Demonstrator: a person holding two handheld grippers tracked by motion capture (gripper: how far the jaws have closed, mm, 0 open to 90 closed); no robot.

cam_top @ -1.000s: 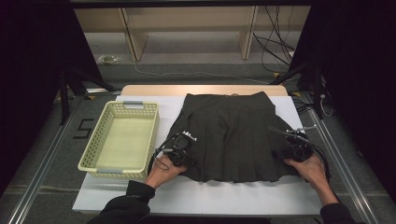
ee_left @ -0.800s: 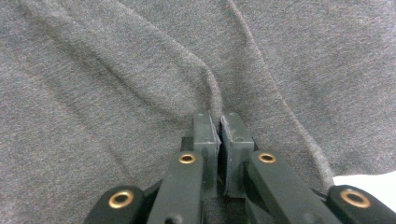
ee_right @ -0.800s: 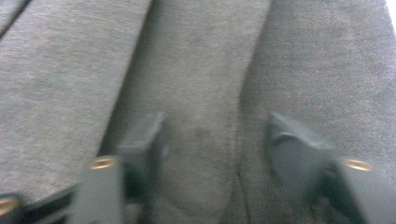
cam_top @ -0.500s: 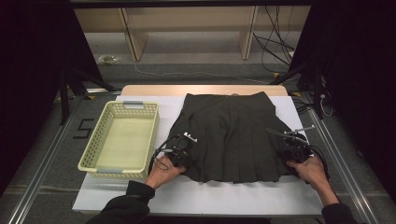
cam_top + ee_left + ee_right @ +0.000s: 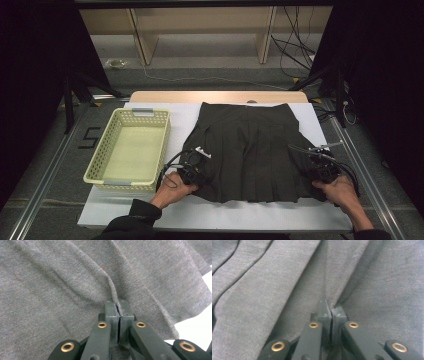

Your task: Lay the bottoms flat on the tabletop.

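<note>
A dark pleated skirt [image 5: 250,150] lies flat at the centre of the white worktop [image 5: 280,214]. The left hand-held gripper [image 5: 196,167] pinches its hem at seven o'clock; the right hand-held gripper [image 5: 322,167] pinches it at four. A yellow basket [image 5: 131,150] sits at nine o'clock. Shelving [image 5: 200,30] stands beyond, with dark curtains [image 5: 380,75] on both sides.

Left gripper [image 5: 196,167] near table's front edge, jaws pinched together; right gripper [image 5: 322,167] toward front right corner, likewise clamped.
</note>
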